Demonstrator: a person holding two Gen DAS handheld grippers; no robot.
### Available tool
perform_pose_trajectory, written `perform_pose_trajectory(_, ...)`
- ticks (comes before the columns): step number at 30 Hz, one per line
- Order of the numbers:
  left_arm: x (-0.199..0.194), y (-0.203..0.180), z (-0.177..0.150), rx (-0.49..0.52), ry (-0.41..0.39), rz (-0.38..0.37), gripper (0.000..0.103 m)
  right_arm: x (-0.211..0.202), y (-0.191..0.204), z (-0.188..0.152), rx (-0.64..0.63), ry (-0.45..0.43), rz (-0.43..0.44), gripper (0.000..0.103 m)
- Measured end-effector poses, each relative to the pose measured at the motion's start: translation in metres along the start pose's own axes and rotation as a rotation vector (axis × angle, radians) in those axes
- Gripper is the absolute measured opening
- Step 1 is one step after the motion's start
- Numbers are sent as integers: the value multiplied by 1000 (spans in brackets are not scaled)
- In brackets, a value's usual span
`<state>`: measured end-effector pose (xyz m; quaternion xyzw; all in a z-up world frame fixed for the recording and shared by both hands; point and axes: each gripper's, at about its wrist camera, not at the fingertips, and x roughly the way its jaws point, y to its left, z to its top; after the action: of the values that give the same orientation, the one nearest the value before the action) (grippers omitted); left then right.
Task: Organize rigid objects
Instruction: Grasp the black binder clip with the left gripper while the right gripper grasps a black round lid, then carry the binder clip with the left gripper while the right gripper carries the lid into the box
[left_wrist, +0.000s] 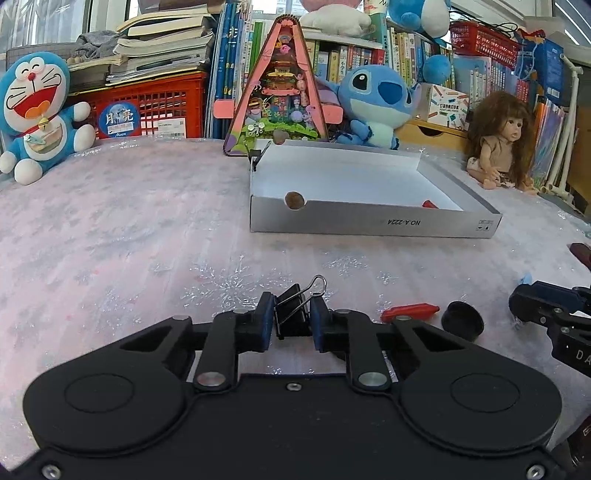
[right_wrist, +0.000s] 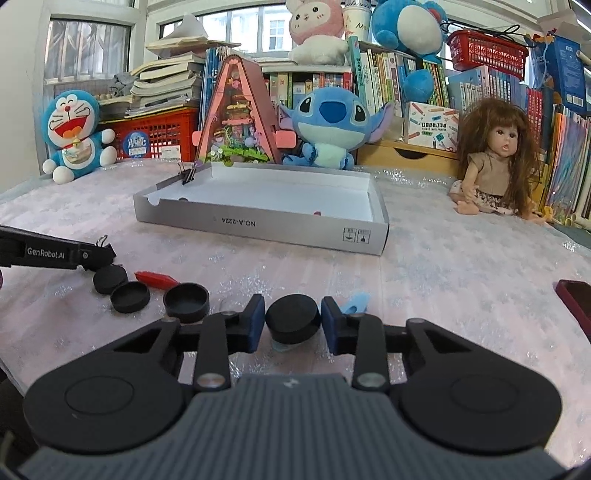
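Observation:
In the left wrist view my left gripper is shut on a black binder clip low over the pink table cover, its wire handle sticking up. In the right wrist view my right gripper has its blue pads pressed on both sides of a round black cap. To its left lie three more black caps and a red pen-like piece. Farther back is the shallow grey box, white inside, with another binder clip on its far left rim. My left gripper shows at the left edge.
A small light-blue piece lies just right of the held cap. A dark red flat object is at the right edge. Behind the box are plush toys, a pink triangular case, a doll and book shelves.

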<state>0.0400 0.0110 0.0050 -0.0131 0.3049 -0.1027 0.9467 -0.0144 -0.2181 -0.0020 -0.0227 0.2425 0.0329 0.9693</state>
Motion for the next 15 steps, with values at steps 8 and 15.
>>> perform_pose_trajectory(8,-7,-2,9,6,-30,-16,19,-3,-4,11,13,-29,4,38)
perform_pose_trajectory(15,-9,-1,23,9,-57,-26,19,2,-12,26,30,-43,-8,38)
